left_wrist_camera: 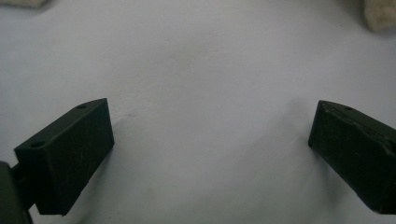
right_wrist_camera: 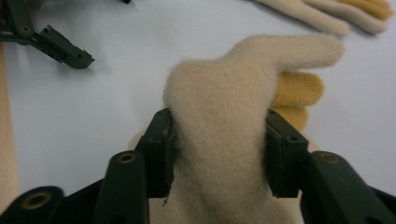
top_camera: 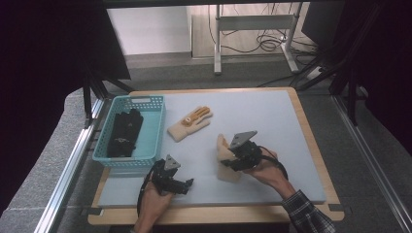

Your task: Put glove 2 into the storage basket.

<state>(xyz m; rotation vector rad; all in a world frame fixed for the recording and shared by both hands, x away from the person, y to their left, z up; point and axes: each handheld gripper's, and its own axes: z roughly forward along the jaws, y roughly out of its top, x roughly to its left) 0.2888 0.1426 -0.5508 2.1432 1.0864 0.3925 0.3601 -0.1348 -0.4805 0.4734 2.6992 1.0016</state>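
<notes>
No writing, label, brand, number or sign can be read anywhere in these pictures. A pale mark sits on the black gloves (top_camera: 122, 133) in the teal basket (top_camera: 156, 127), but it is too small and blurred to tell whether it is lettering.

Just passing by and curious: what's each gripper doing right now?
Left gripper: open, empty, over the table.
Right gripper: closed on a cream glove.
</notes>
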